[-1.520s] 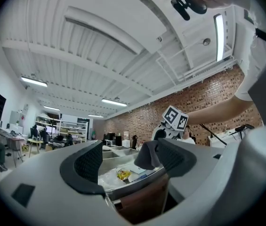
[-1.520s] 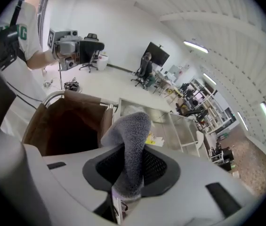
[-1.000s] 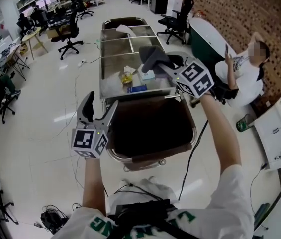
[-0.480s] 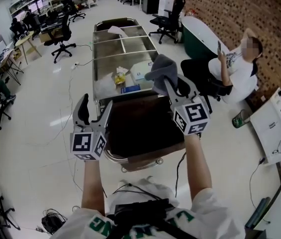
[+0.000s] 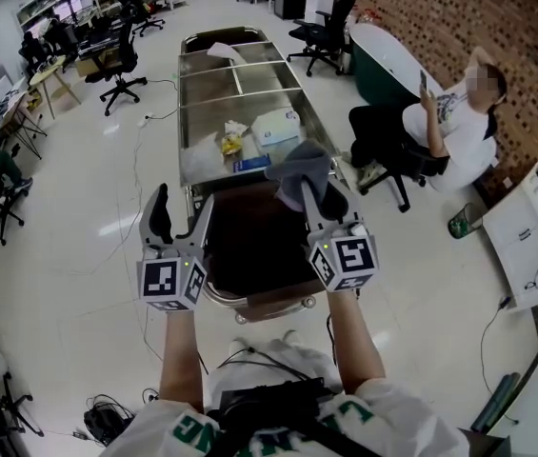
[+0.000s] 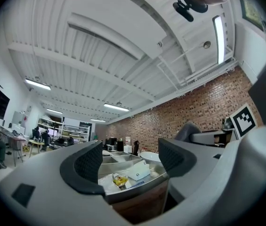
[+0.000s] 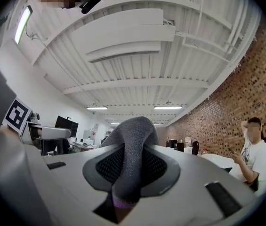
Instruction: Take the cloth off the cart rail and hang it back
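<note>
A grey cloth [image 5: 302, 171] is pinched in my right gripper [image 5: 314, 190], held up above the dark bag end of the steel cart [image 5: 192, 165]. In the right gripper view the cloth [image 7: 132, 149] bulges up between the two shut pads. My left gripper [image 5: 180, 212] hovers to the left at the same height, over the cart's curved rail [image 5: 249, 305], its fingers apart with nothing between them. In the left gripper view its jaws [image 6: 129, 160] frame the cart's tray far below.
The cart's tray holds a white box [image 5: 275, 125], a yellow packet [image 5: 229, 143] and a blue item [image 5: 251, 164]. A seated person [image 5: 459, 122] is at the right by the brick wall. Office chairs [image 5: 119, 60] and desks stand at the back left. Cables lie on the floor.
My right gripper has drawn back toward me and to the left with the cloth, from over the tray to over the bag end. The left gripper has barely moved.
</note>
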The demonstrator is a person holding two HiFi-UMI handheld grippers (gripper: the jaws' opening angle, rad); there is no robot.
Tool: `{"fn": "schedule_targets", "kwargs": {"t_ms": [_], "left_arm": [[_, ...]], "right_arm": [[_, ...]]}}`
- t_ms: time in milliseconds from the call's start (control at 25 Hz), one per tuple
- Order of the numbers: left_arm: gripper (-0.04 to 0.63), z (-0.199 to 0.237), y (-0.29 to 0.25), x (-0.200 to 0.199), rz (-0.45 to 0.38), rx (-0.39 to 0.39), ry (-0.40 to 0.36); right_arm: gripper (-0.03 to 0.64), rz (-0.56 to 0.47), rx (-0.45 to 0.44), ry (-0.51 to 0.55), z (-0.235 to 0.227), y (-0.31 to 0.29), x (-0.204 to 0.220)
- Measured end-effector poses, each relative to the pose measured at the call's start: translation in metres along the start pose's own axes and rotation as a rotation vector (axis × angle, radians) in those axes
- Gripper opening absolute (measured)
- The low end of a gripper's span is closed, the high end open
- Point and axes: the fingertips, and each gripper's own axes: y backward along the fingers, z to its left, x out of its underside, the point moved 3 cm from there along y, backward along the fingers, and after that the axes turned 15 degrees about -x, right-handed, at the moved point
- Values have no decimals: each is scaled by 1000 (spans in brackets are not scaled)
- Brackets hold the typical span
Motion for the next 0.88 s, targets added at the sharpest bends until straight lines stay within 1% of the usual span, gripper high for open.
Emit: {"fn": "schedule_targets", "kwargs": {"t_ms": [160, 320, 480, 720, 800, 880], "left_arm": [[357, 5, 3, 6, 11, -13, 2], [357, 7, 5, 12, 27, -21, 10], [353, 10, 5, 14, 29, -26, 4], [344, 16, 5, 14, 27, -55, -40], [344, 19, 5, 15, 28, -59, -36], [342, 24, 5, 13, 19, -67, -15]], "right_arm": [[106, 1, -2, -36, 11, 1, 13], [106, 27, 2, -10, 15, 1, 19], [106, 31, -4, -4, 15, 0, 19], [106, 67, -38, -1, 19, -7, 25], [106, 71, -51, -1, 21, -10, 26], [106, 73, -73, 3, 24, -15, 25]]}}
